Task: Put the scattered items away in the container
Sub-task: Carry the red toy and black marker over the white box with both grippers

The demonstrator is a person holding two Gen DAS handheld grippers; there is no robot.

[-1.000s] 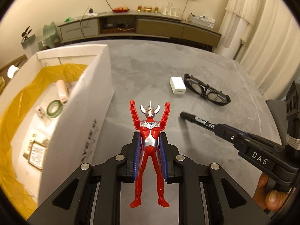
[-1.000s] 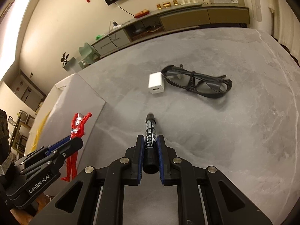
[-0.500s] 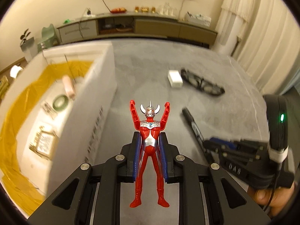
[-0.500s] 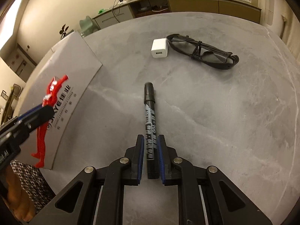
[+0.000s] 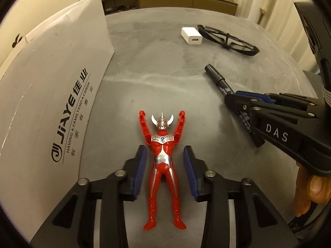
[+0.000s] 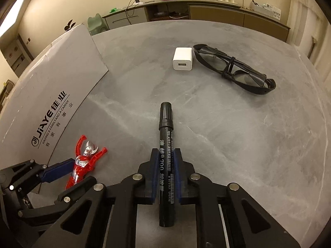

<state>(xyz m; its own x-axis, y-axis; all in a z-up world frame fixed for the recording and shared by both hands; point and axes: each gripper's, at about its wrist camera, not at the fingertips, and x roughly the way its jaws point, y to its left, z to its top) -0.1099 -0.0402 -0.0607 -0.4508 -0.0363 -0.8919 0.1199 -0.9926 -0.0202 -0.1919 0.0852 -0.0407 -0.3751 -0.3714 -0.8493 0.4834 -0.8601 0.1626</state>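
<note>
White cardboard box (image 5: 51,103), printed in black lettering, stands on the grey stone-look table (image 5: 155,72) at the left of both views; only its outer wall shows, the opening hidden. It lies left of both claws, the left one nearer, just beside the wall. Black wraparound glasses (image 6: 233,70) lie folded at the far right, well apart from either claw. Red-and-silver toy figure (image 5: 163,159) lies face up between the pads of the left gripper (image 5: 164,147), long axis along the fingers, head and raised arms pointing away; a gap shows on each side of the torso, so the jaws stand narrow but not pressing. Black marker pen (image 6: 165,124) lies likewise along the right gripper (image 6: 166,150), cap forward; its jaws have just been closing with the barrel between them, and the pads now clamp it. White cube charger (image 6: 183,61) sits touching or just beside the glasses. Judgement: the figure needs a grip first, then a lift leftward over the wall; the marker has farther to travel.
</note>
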